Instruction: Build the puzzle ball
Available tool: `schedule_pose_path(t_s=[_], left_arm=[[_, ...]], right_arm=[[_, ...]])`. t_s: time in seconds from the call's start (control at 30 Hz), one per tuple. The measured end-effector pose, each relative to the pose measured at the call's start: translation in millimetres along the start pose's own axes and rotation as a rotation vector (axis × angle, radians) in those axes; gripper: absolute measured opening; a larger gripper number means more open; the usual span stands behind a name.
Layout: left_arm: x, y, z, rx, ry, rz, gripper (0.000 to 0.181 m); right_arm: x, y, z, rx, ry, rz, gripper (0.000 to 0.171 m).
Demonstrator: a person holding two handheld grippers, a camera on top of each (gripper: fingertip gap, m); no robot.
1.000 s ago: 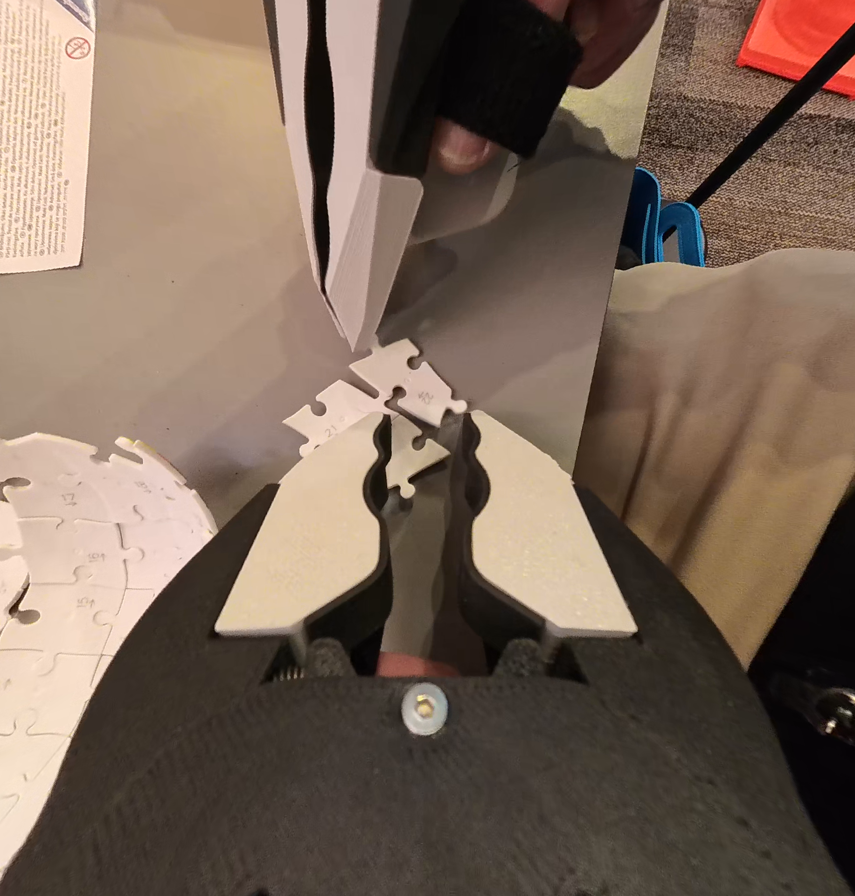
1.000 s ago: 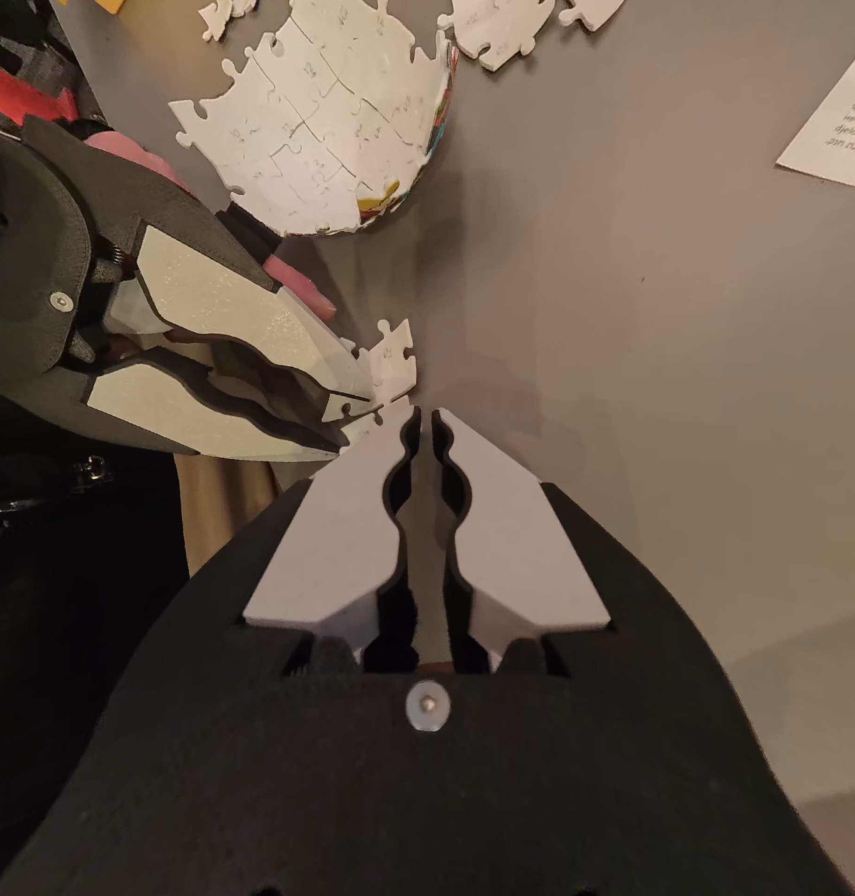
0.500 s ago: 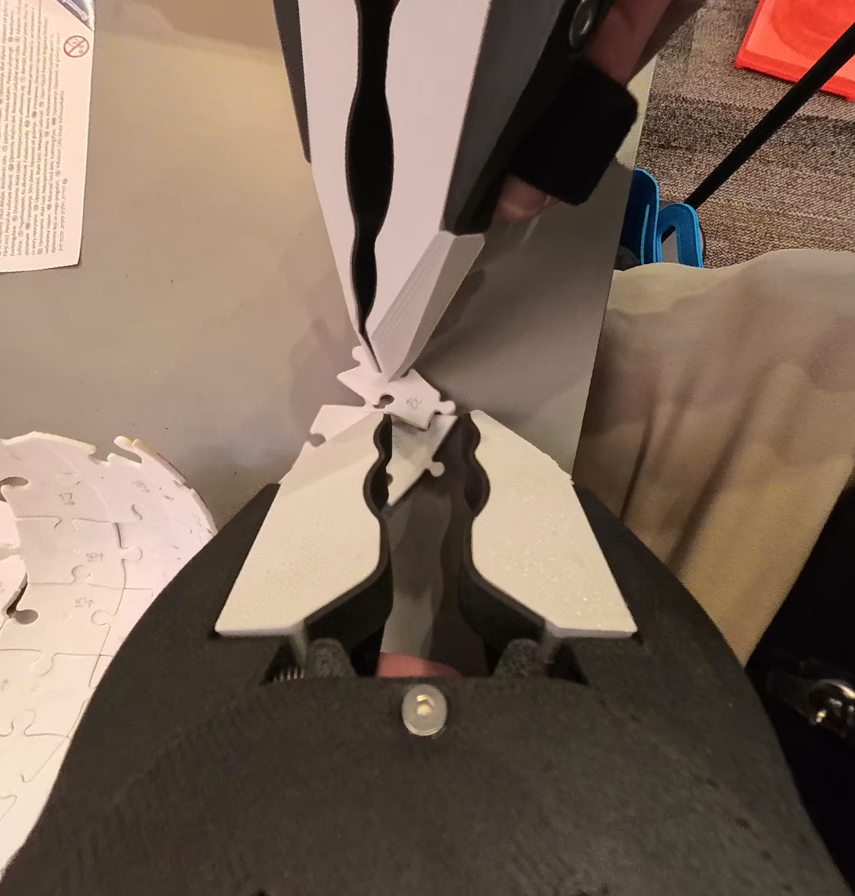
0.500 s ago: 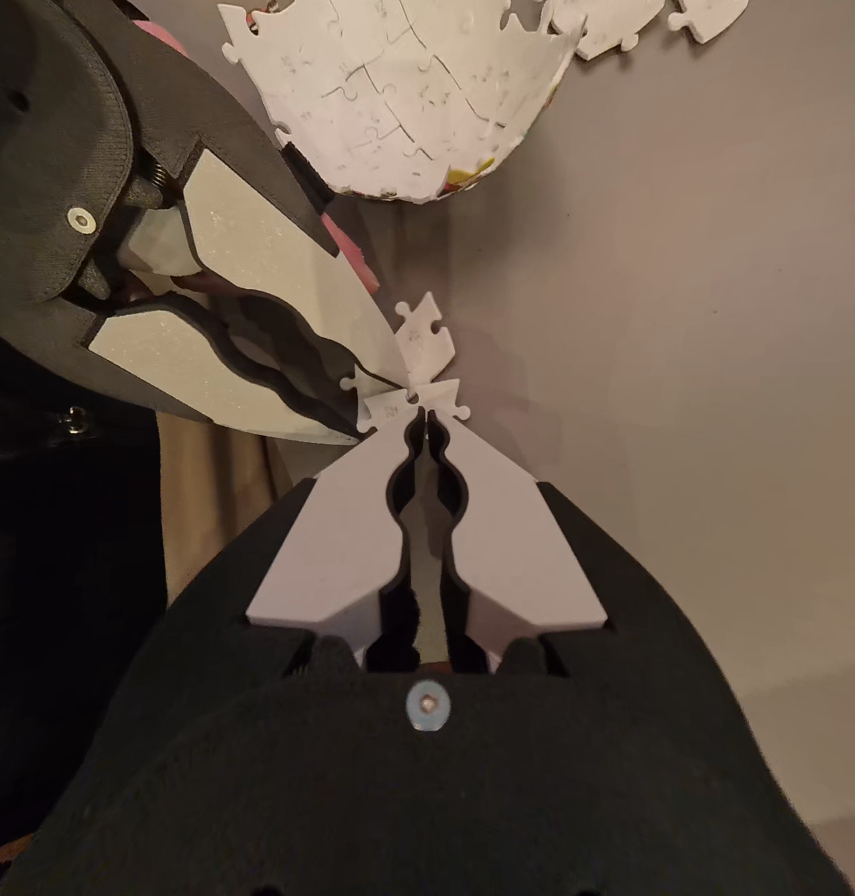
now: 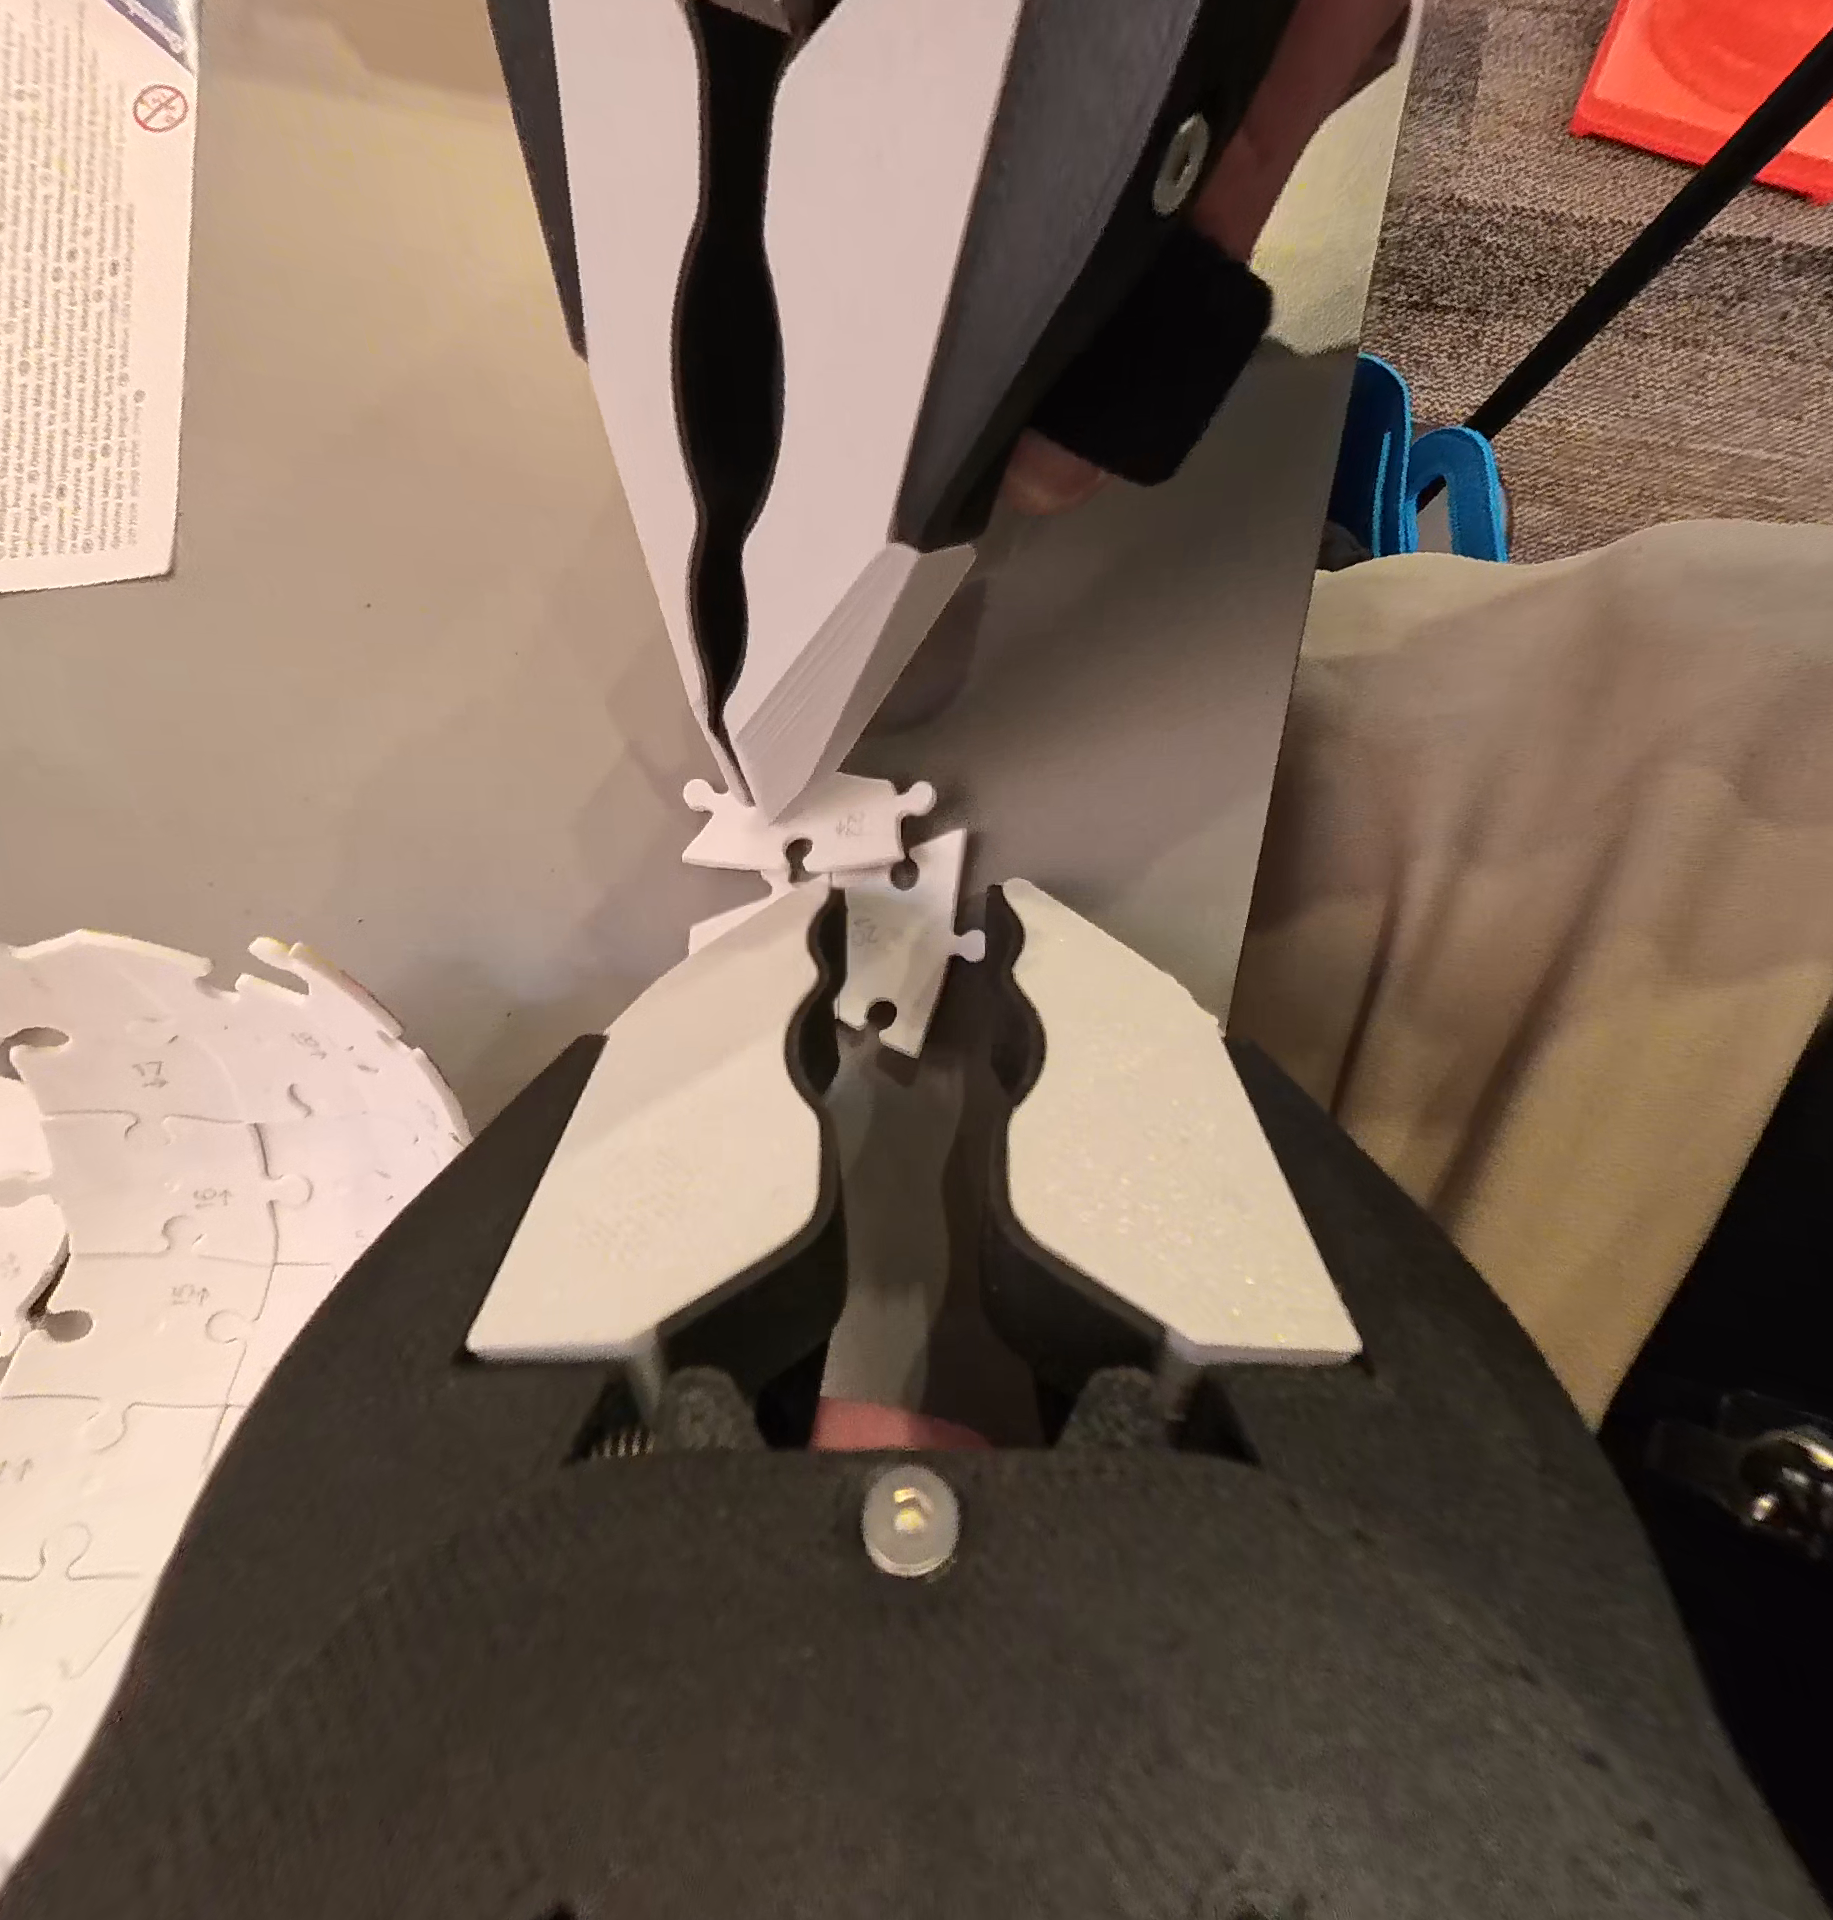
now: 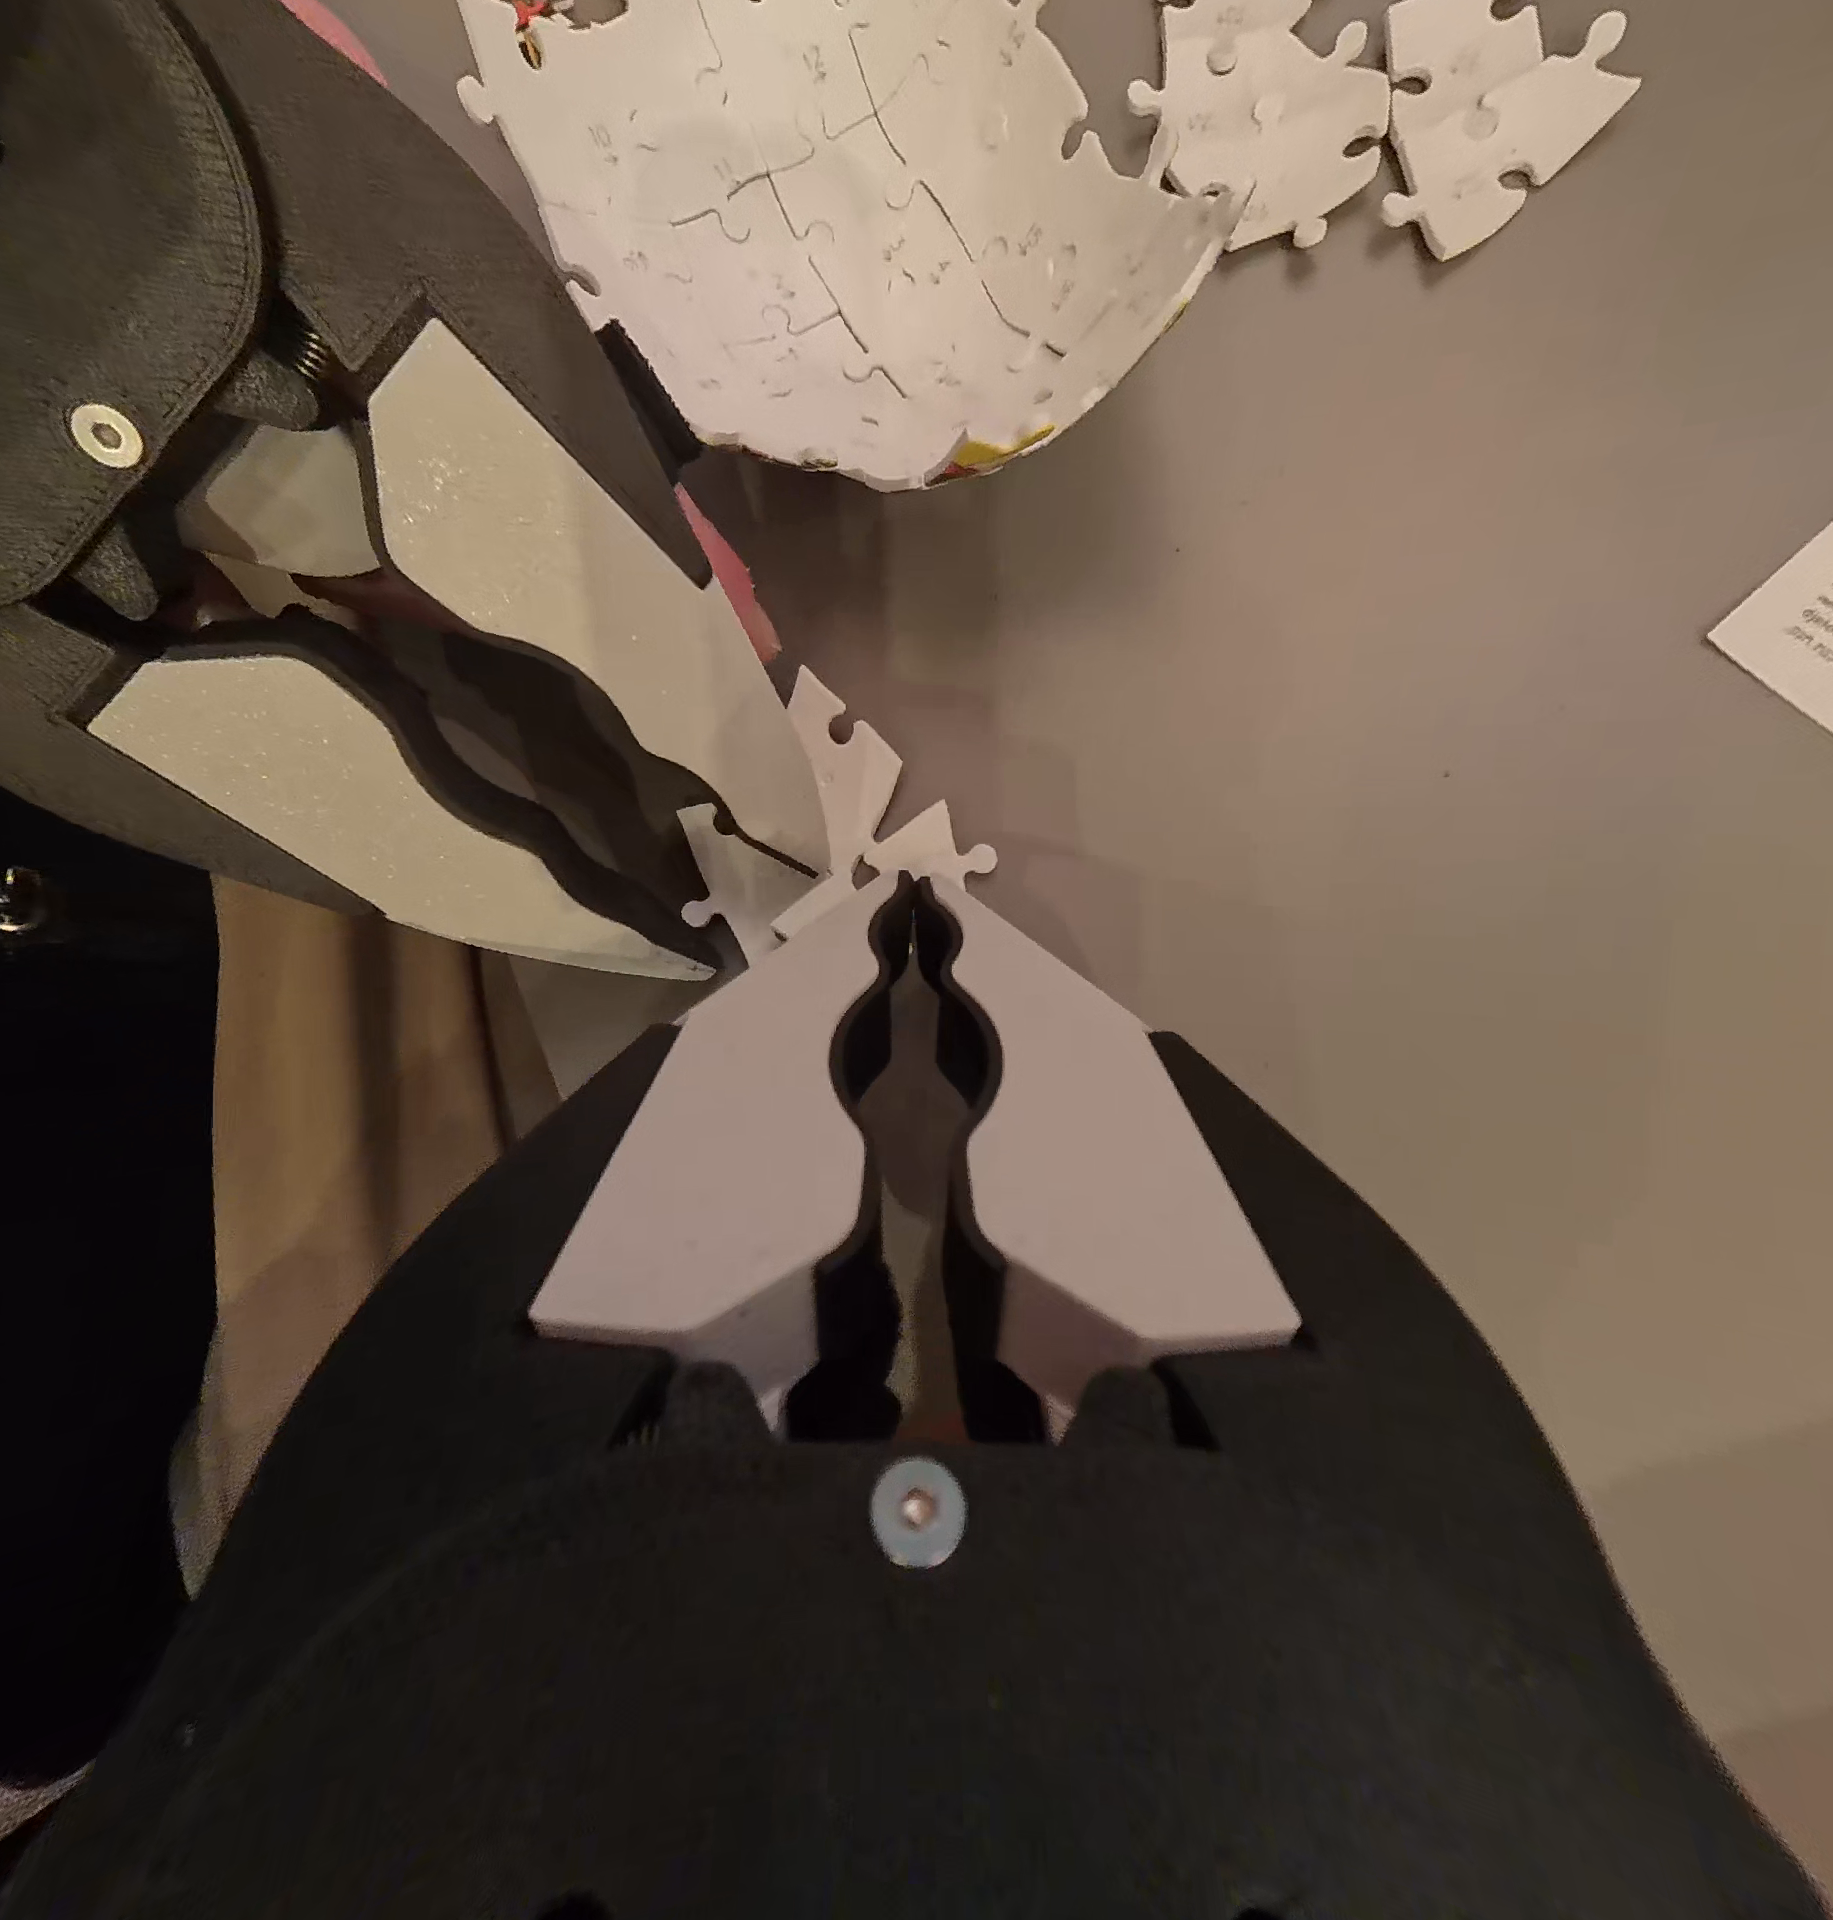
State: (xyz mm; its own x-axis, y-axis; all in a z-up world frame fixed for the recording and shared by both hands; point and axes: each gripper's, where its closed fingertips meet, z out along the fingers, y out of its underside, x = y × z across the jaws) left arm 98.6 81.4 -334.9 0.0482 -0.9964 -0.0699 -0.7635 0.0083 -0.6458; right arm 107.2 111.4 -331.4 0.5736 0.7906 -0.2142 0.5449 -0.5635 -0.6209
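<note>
My left gripper [image 5: 912, 925] is shut on a white puzzle piece [image 5: 896, 961] held across its width between the fingertips. That piece joins two more white pieces in a small cluster above the grey table. My right gripper [image 6: 912, 883] comes in from above in the left wrist view [image 5: 730, 790] and is shut on the cluster's top piece [image 5: 839, 831], which also shows in the right wrist view [image 6: 933, 842]. The half-built puzzle ball [image 5: 164, 1143] is an open white shell left of my left gripper; in the right wrist view [image 6: 870, 260] it lies beyond both grippers.
Two loose groups of joined pieces [image 6: 1276, 135] [image 6: 1494, 135] lie right of the shell. A printed leaflet [image 5: 60, 291] lies at the table's far left. The table edge [image 5: 1296, 623] runs close on the right, with beige cloth [image 5: 1566, 831] beyond it. My two grippers' fingertips are within a few centimetres of each other.
My right gripper has come down onto the cluster, turned its fingers face-on and shut on the top piece. The cluster has turned slightly. My left gripper has kept its hold.
</note>
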Motion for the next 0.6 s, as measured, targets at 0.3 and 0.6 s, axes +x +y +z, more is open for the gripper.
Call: schedule_pose_path(t_s=[0.3,0.6], left_arm=[[-8,2,-10,-0.029,-0.047,0.005,0.026],[-5,7,-6,-0.044,-0.029,0.0,0.027]], right_arm=[[0,-2,3,0.014,0.013,-0.029,0.0],[-2,-6,6,0.024,0.0,-0.094,0.0]])
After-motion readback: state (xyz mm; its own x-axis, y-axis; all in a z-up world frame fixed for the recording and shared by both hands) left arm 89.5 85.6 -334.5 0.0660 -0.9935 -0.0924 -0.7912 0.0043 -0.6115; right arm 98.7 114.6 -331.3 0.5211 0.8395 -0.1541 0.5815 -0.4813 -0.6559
